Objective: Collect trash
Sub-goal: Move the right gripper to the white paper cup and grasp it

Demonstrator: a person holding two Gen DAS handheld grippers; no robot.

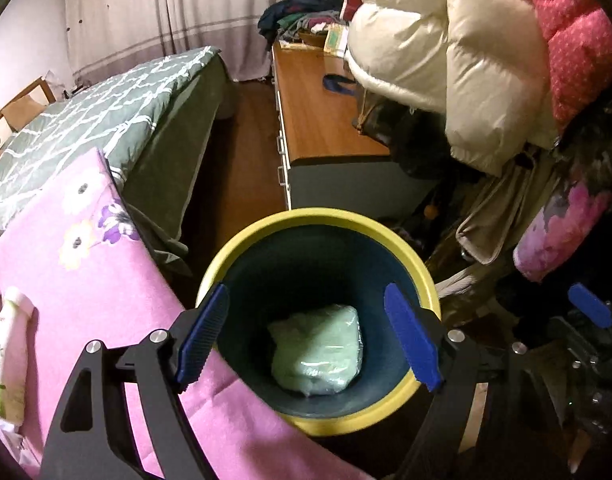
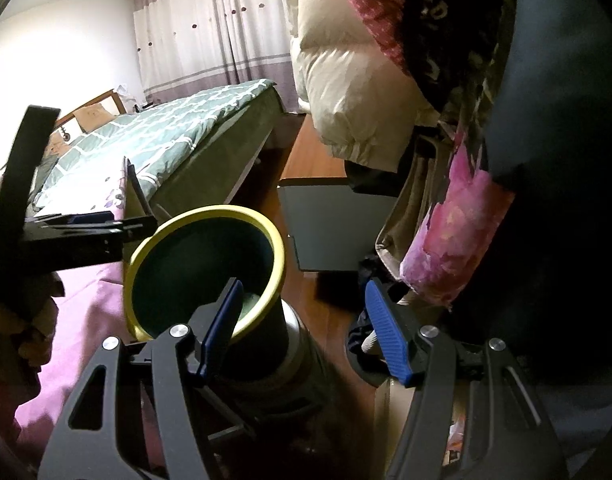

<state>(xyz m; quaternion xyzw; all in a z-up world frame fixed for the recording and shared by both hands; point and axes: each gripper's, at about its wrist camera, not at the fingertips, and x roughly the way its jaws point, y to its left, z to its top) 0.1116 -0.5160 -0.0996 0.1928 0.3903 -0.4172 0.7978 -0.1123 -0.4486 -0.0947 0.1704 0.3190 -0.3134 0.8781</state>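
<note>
Bedroom floor beside the bed: trash bin with one item inside.

Your left gripper hangs spread wide and empty directly over the yellow-rimmed bin, where a pale green plastic-wrapped bundle lies on the bottom. Your right gripper is likewise released, holding nothing, just beside the bin's rim. Pink floral blanket touches the bin's left side.

Bin mouth: open from above. Left flank: pink blanket touching rim. Right flank: hanging coats, crowding close. Floor strip between bed and desk: passable.
</note>
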